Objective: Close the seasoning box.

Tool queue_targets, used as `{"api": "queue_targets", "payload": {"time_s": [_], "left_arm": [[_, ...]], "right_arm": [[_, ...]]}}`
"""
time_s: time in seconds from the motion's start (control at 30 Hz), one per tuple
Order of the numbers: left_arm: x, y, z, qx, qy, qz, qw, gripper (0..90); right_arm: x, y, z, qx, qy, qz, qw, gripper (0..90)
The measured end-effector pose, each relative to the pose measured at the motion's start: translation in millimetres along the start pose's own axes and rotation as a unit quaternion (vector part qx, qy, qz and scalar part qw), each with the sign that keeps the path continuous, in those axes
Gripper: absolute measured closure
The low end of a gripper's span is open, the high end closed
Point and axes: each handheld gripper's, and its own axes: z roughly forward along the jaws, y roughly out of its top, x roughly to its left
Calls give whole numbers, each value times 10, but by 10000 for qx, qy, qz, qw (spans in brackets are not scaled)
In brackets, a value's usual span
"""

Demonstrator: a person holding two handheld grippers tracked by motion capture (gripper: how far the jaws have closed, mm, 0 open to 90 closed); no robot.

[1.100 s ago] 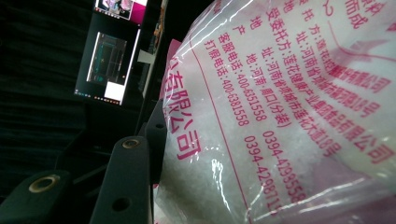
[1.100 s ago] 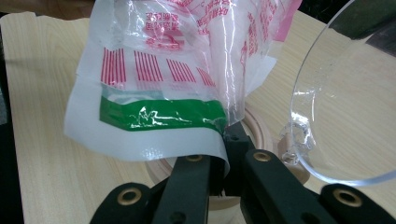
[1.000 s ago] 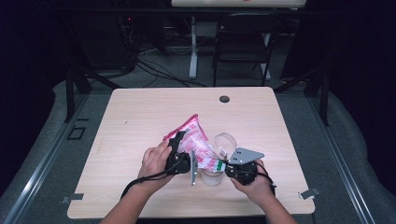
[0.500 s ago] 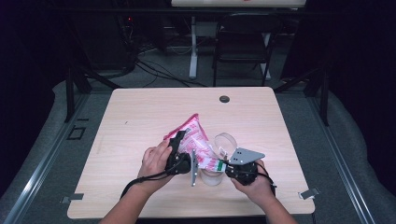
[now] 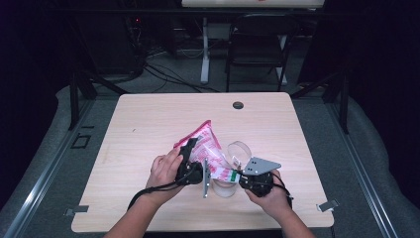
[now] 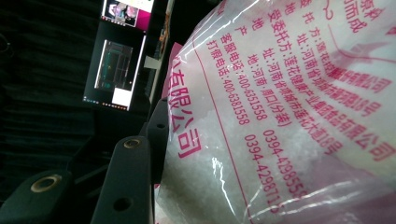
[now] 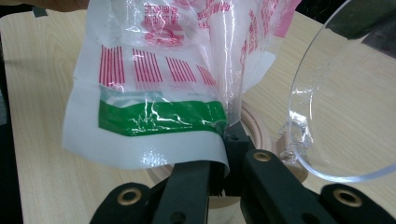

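Grippers (image 5: 225, 174) hold bag (image 5: 205, 146) tilted.

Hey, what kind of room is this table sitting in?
Probably a lab or recording studio, not a kitchen: a bare wooden table ringed by dark curtains, cables across the floor behind it, a folding chair, and lit monitors off to one side.

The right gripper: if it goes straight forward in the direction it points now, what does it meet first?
Probably the plastic bag: the right gripper is already shut on its lower edge, and the bag rises straight ahead. The clear container lies off to one side.
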Motion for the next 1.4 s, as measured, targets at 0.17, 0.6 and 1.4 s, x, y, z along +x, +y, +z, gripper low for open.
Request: {"api": "queue_targets", "payload": {"time_s": [0.17, 0.6, 1.4], "left_arm": [[7, 1, -4, 4, 7, 28, 10000, 576], [20, 15, -16, -17, 76, 89, 9999, 577], [30, 39, -33, -55, 165, 199, 9997, 580]], "right_arm": [[2, 2, 0, -5, -2, -4, 10000, 900], [2, 4, -5, -51, -16, -18, 10000, 900], [5, 3, -17, -44, -58, -35, 10000, 900]]}}
